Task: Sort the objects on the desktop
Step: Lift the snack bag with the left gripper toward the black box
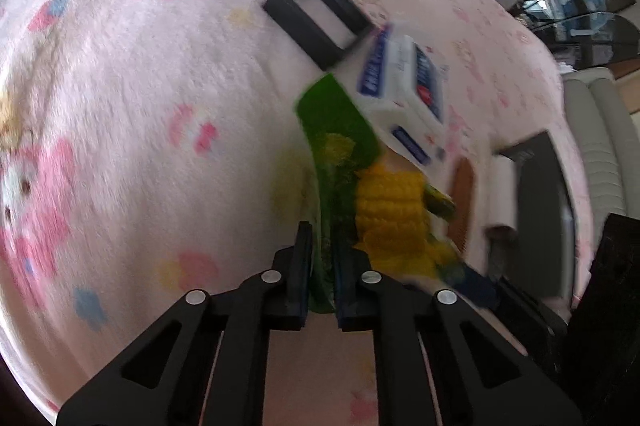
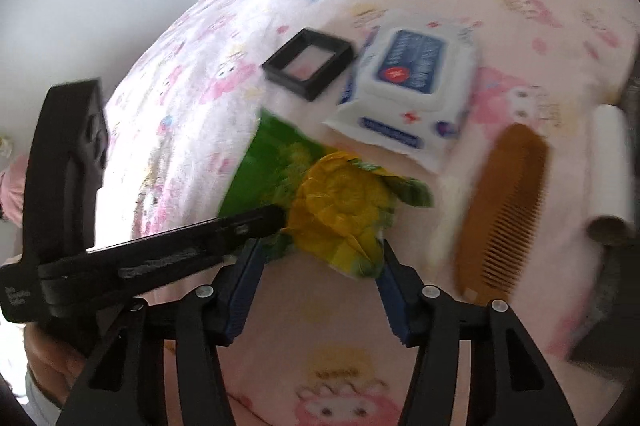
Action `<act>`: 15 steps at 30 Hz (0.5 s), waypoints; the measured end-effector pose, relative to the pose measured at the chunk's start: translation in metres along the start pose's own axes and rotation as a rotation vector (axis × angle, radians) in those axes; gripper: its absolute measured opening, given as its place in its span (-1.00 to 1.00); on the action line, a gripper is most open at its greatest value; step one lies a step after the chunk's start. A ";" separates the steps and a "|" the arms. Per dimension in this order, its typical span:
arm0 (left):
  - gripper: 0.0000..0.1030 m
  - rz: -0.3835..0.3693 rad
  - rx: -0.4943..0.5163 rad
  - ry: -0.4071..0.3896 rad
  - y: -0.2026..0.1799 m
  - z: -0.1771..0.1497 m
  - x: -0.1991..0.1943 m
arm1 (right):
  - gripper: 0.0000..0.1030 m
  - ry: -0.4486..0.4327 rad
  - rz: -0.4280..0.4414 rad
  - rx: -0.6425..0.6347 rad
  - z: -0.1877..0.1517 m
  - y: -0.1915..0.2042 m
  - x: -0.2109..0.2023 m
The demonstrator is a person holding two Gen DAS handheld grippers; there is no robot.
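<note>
A green and yellow corn snack bag (image 1: 352,170) lies on the pink cartoon blanket (image 1: 140,106). My left gripper (image 1: 322,266) is shut on the bag's green edge. In the right wrist view the same bag (image 2: 320,194) sits between the fingers of my right gripper (image 2: 316,266), which is open around its yellow end. The left gripper (image 2: 264,222) comes in from the left and pinches the bag's side.
A white and blue wet-wipes pack (image 2: 408,98), a black square frame (image 2: 308,62), a brown comb (image 2: 504,210) and a white roll (image 2: 610,166) lie behind and to the right of the bag. A dark flat object (image 1: 544,210) lies far right.
</note>
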State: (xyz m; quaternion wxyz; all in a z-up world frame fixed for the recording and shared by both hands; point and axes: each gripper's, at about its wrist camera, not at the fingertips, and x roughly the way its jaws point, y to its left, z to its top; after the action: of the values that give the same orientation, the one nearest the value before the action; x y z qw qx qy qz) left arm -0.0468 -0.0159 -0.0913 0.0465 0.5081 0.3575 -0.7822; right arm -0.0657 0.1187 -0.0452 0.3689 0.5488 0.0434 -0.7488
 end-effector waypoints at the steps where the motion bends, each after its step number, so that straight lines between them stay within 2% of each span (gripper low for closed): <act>1: -0.86 -0.034 0.001 0.001 -0.001 -0.005 -0.006 | 0.01 -0.005 -0.025 0.006 -0.002 -0.006 -0.009; 4: -0.84 0.009 0.023 -0.019 -0.004 -0.008 -0.012 | 0.01 -0.025 -0.067 0.037 -0.005 -0.025 -0.026; 5: -0.72 0.019 0.008 -0.011 -0.001 -0.006 -0.011 | 0.01 -0.028 -0.074 0.047 -0.003 -0.031 -0.029; 6: -0.51 0.016 -0.019 0.005 0.005 -0.003 -0.008 | 0.01 -0.030 -0.081 0.057 -0.002 -0.036 -0.031; 7: -0.44 -0.005 -0.055 0.020 0.012 0.000 -0.004 | 0.01 -0.030 -0.083 0.066 0.001 -0.039 -0.030; 11: -0.44 -0.051 -0.156 0.024 0.030 0.008 0.008 | 0.01 -0.027 -0.061 0.087 0.015 -0.041 -0.014; 14: -0.46 -0.036 -0.143 0.011 0.032 0.011 0.010 | 0.03 0.001 0.008 0.068 0.023 -0.034 0.011; 15: -0.56 -0.025 -0.135 0.016 0.035 0.012 0.010 | 0.04 0.011 0.044 0.068 0.023 -0.033 0.018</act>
State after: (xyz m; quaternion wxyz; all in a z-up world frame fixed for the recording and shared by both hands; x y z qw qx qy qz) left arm -0.0453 -0.0458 -0.1142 0.0681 0.5058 0.4159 -0.7527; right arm -0.1061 0.1225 -0.0624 0.3664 0.5660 0.0079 -0.7385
